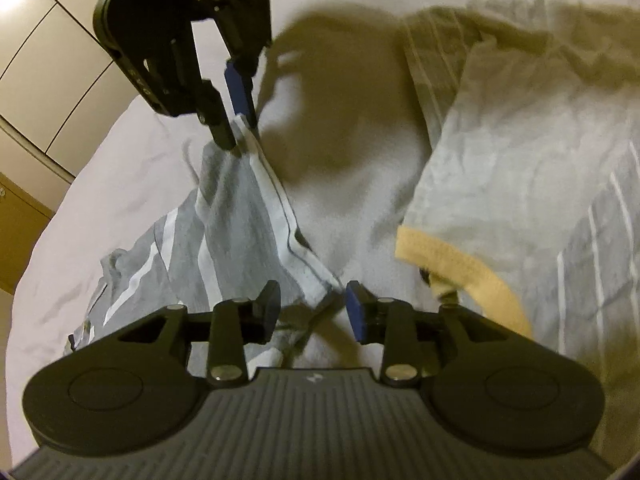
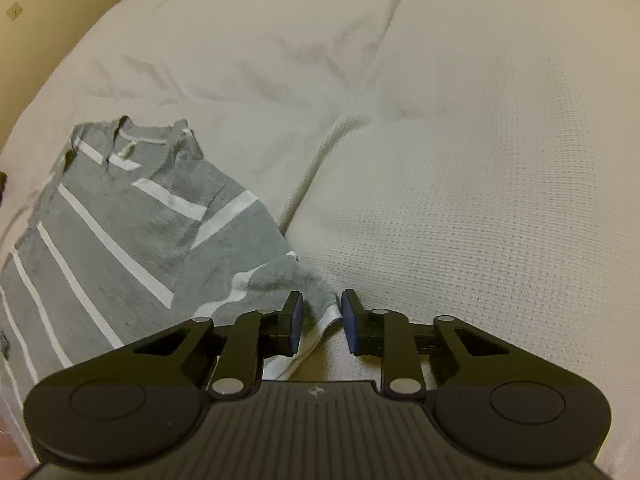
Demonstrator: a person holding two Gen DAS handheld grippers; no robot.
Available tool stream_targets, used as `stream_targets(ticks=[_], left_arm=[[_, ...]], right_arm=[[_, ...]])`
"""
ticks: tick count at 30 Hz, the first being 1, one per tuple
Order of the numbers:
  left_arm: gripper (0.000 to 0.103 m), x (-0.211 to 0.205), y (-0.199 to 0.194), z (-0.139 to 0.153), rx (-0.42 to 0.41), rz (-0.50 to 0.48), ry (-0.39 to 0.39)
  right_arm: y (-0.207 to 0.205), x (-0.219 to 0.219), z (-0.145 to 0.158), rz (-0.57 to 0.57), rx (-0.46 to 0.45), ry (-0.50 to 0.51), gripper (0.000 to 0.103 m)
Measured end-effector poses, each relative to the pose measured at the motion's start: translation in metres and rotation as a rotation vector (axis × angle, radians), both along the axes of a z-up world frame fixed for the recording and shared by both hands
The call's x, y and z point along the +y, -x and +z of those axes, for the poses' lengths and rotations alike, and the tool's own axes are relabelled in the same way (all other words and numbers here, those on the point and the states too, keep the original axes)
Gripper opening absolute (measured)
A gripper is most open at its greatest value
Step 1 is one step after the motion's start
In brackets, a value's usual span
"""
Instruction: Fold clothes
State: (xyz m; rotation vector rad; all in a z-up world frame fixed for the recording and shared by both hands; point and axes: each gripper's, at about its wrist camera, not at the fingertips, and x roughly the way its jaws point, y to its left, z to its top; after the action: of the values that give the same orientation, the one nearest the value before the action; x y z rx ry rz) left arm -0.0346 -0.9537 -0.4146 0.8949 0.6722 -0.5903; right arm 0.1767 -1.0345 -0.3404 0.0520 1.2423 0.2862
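Underneath everything lies a white textured bedspread point(image 2: 460, 200), rumpled into soft creases and covering nearly the whole of both views. On it lies a grey shirt with white stripes point(image 2: 120, 232), spread mostly flat toward the left in the right wrist view, its collar at the far end and one corner of the hem drawn toward the camera. A second garment, pale grey with thin white stripes and a yellow neckband point(image 1: 460, 264), lies crumpled on the right side of the left wrist view, well apart from the grey shirt's raised edge. Pale cabinet doors point(image 1: 44, 40) stand beyond the bed at the upper left. The left gripper point(image 1: 312, 312) has its jaws parted, with the white-banded edge of the grey shirt running down between the fingers (whether the pads touch the cloth cannot be told). The right gripper point(image 2: 320, 320) likewise shows a gap between its blue pads, the shirt's hem corner lying in that gap; seen from the left wrist, its fingertips point(image 1: 224, 136) appear to pinch a raised fold of the same shirt.
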Motion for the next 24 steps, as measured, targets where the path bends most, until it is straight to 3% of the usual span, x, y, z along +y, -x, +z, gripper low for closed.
stream_targets(ticks=[1,2,4,7,9,14,18,24], left_arm=[[0.030,0.000,-0.001,-0.002,0.007,0.000,-0.006],[0.029,0.000,-0.003,-0.004,0.016,0.000,-0.010],[0.008,-0.001,-0.007,-0.004,0.035,0.005,0.000],[0.003,0.004,-0.013,0.002,0.062,0.048,0.056],[0.003,0.010,-0.018,0.009,0.097,0.112,0.136],[0.003,0.040,-0.045,0.027,0.240,0.320,0.423],[0.003,0.060,-0.060,0.027,0.342,0.465,0.558],[0.003,0.107,-0.076,0.018,0.510,0.703,0.830]], right_arm=[[0.000,0.001,0.000,0.009,-0.001,0.016,0.005],[0.000,0.002,0.000,0.015,-0.002,0.023,0.004],[0.000,0.003,0.001,0.022,-0.001,0.031,0.003],[0.000,0.005,0.002,0.024,0.002,0.044,0.002],[-0.002,0.005,0.005,-0.001,0.011,0.049,0.002],[-0.007,0.010,0.016,-0.045,0.037,0.040,0.002],[-0.014,0.029,0.028,-0.020,0.022,0.031,0.002],[-0.025,0.054,0.039,0.037,-0.064,-0.135,0.003]])
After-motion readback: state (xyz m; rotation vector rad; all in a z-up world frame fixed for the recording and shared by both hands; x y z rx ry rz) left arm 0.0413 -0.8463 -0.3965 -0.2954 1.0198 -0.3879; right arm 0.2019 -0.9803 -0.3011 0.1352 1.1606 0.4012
